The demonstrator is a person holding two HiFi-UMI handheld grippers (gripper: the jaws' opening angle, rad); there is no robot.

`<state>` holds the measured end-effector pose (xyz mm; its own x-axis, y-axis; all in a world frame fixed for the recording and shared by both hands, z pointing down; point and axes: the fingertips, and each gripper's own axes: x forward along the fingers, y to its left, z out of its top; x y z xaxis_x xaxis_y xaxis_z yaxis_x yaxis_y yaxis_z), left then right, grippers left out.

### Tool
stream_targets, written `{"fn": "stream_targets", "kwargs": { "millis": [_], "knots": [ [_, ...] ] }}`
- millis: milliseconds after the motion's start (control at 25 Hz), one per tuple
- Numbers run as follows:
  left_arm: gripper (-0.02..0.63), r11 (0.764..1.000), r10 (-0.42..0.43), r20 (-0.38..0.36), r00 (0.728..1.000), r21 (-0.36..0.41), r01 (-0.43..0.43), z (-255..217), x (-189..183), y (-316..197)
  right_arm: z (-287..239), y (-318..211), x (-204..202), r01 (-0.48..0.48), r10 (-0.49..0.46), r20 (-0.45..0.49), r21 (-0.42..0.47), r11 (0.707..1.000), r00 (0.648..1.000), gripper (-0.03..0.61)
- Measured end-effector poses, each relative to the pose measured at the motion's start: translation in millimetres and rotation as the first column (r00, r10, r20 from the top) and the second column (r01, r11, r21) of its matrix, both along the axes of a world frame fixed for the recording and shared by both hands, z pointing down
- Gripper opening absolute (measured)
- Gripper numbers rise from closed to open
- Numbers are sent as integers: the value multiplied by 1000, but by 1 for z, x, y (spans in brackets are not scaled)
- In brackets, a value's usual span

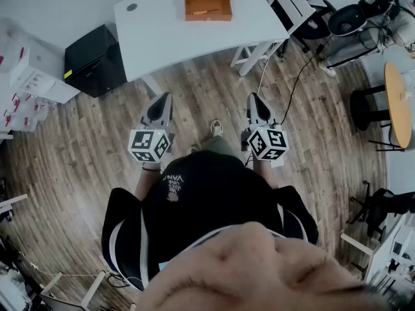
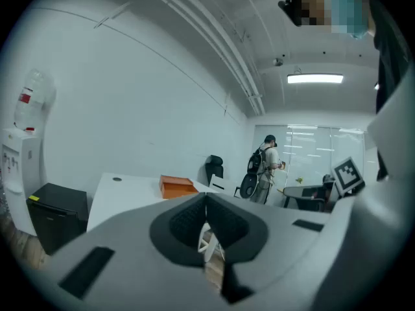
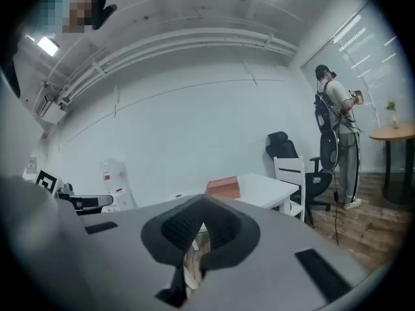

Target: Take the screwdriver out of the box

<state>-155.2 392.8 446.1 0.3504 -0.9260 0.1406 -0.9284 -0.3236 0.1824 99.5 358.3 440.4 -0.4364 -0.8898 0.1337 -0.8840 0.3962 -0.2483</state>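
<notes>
An open orange box (image 1: 207,2) sits on the far side of a white table (image 1: 162,34), and a screwdriver (image 1: 205,11) with a yellowish handle lies inside it. I stand well back from the table on the wood floor. My left gripper (image 1: 165,96) and right gripper (image 1: 255,96) are held side by side at waist height and point toward the table. Both have their jaws together with nothing in them. The left gripper view shows the shut left gripper (image 2: 206,197) below the distant box (image 2: 176,186). In the right gripper view, the right gripper (image 3: 202,201) is below the box (image 3: 224,187).
A black cabinet (image 1: 94,60) stands left of the table and a white chair (image 1: 285,2) to its right. A cable (image 1: 292,83) trails over the floor. A round wooden table (image 1: 399,102) and office chairs are at the right. A person (image 3: 337,135) stands far off.
</notes>
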Motion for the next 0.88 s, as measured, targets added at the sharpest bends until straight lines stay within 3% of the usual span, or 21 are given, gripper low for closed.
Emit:
{"fn": "stream_targets", "kwargs": {
  "millis": [560, 880],
  "knots": [
    [17, 1000, -17, -20, 1000, -4, 17, 4, -5, 4, -2, 6, -8, 11, -11, 40, 19, 1000, 999, 12],
    [17, 999, -46, -29, 999, -17, 45, 2, 3, -31, 4, -35, 5, 15, -15, 55, -12, 1000, 998, 12]
  ]
}}
